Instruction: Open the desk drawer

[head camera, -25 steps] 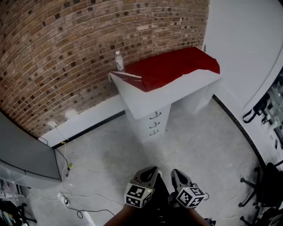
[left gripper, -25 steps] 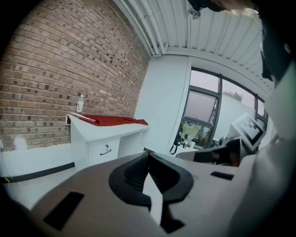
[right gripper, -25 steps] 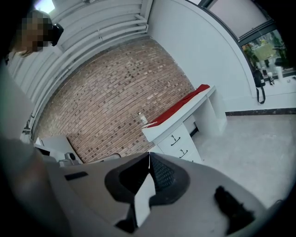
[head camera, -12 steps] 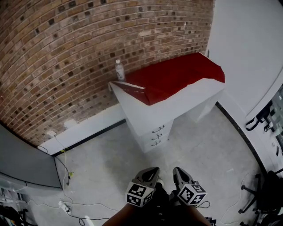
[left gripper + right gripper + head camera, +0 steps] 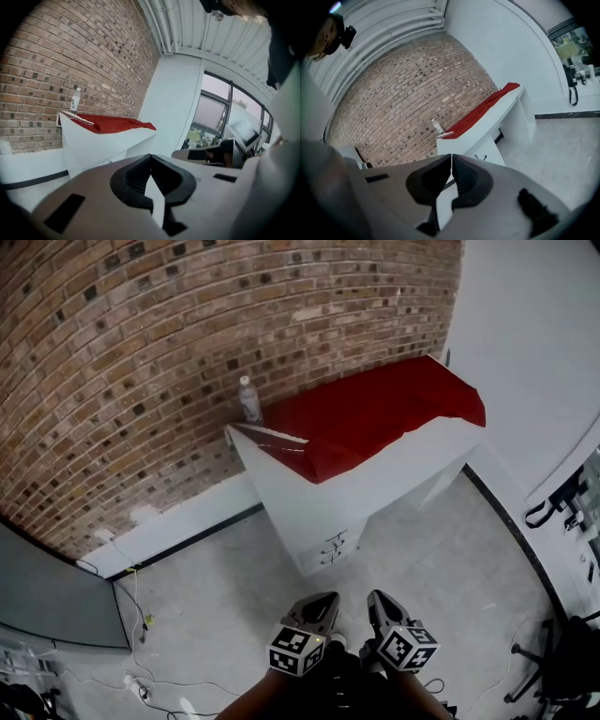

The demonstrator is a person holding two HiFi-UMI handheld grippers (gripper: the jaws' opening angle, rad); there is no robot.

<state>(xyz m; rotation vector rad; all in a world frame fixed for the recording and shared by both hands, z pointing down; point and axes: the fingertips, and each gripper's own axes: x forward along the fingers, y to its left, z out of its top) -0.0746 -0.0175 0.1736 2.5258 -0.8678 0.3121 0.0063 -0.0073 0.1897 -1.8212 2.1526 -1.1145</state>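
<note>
A white desk stands against the brick wall, its top covered by a red cloth. Its drawer stack with small metal handles shows under the front edge, partly hidden by the overhang. In the right gripper view the desk and drawer unit lie ahead. The left gripper view shows the desk off to the left. My left gripper and right gripper are held low near my body, both shut and empty, well short of the desk.
A clear plastic bottle stands on the desk's far left corner. Cables trail on the floor at left beside a grey panel. A dark chair sits at the right edge. Grey floor lies between me and the desk.
The desk has come closer and now sits nearer the grippers in the head view; its drawers slip under the overhang. Both grippers stay shut side by side.
</note>
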